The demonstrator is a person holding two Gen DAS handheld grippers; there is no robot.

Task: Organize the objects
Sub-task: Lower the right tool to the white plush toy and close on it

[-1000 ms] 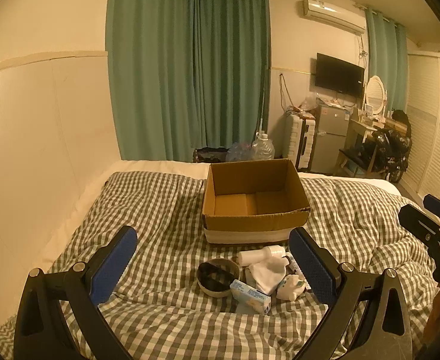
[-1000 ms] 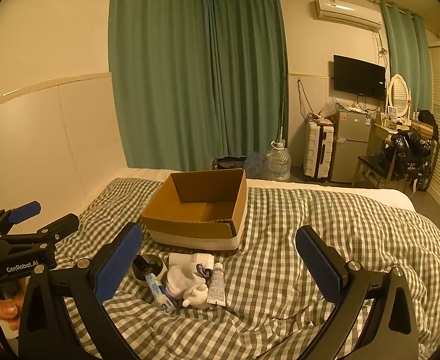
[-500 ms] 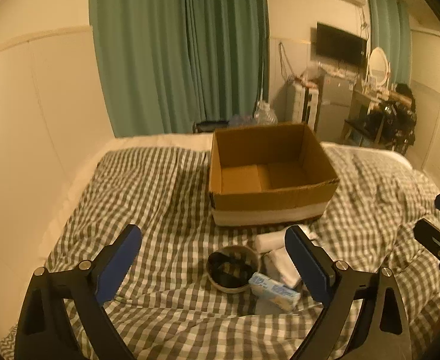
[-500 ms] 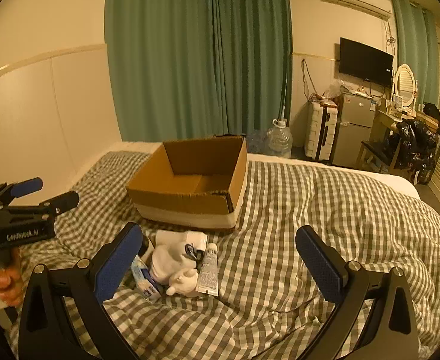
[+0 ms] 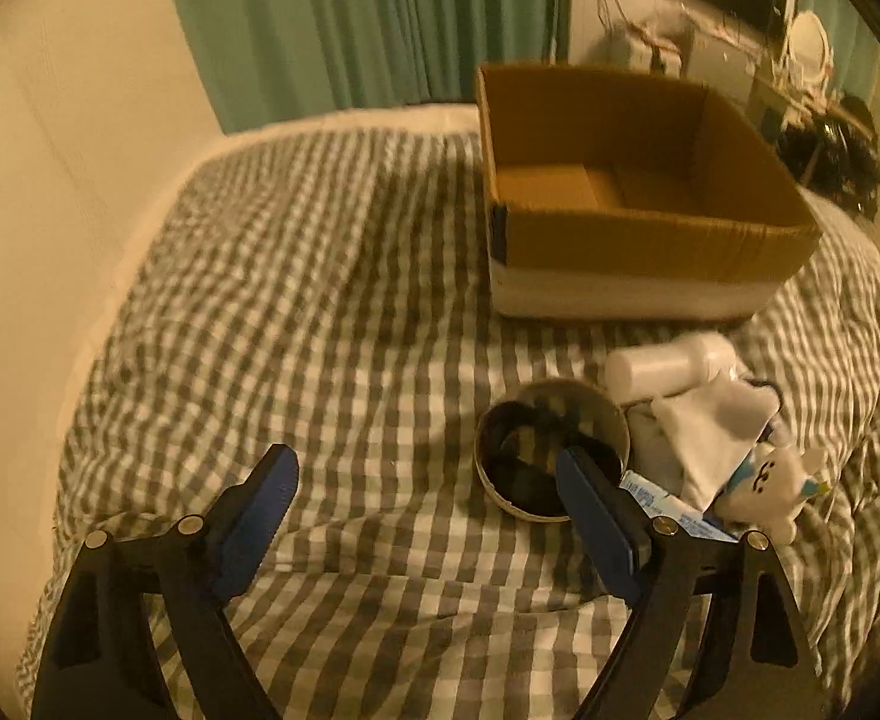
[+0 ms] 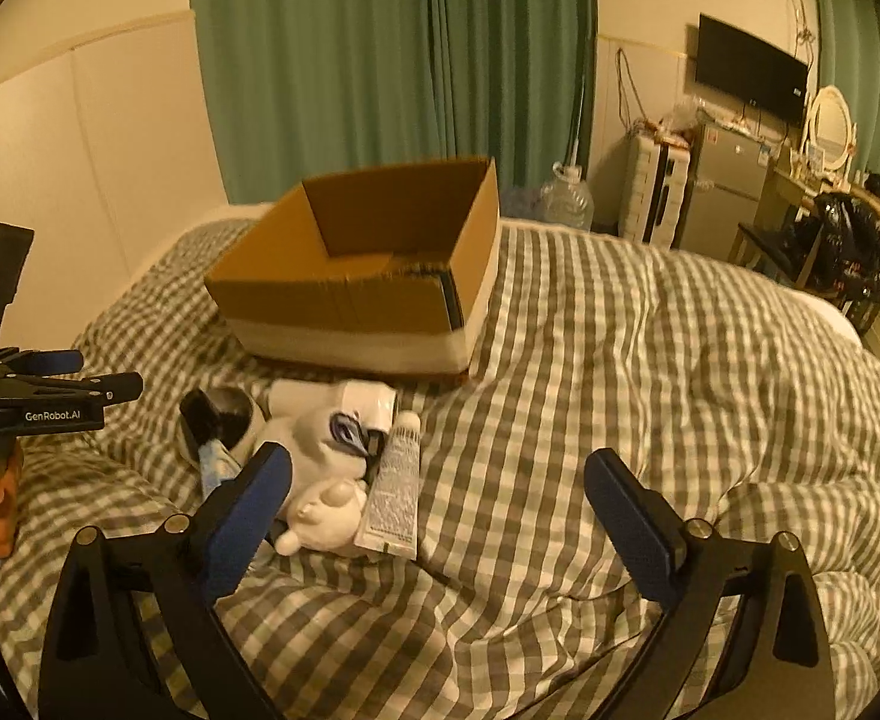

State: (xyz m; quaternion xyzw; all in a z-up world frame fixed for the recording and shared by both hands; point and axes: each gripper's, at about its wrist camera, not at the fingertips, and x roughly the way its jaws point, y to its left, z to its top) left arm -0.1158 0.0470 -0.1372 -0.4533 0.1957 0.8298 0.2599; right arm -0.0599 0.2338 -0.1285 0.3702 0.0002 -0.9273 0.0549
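With both the left gripper [image 5: 425, 489] and right gripper [image 6: 437, 483] spread wide and empty, I'd lower the left squarely over the round tin [image 5: 550, 450] lying at six o'clock from the cardboard box [image 5: 649, 252].

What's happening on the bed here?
A person holds two grippers over a checked duvet. Both the left gripper and right gripper are open and empty. The cardboard box looks empty; a round tin, white bottle, tube and small plush toy lie piled in front of it.
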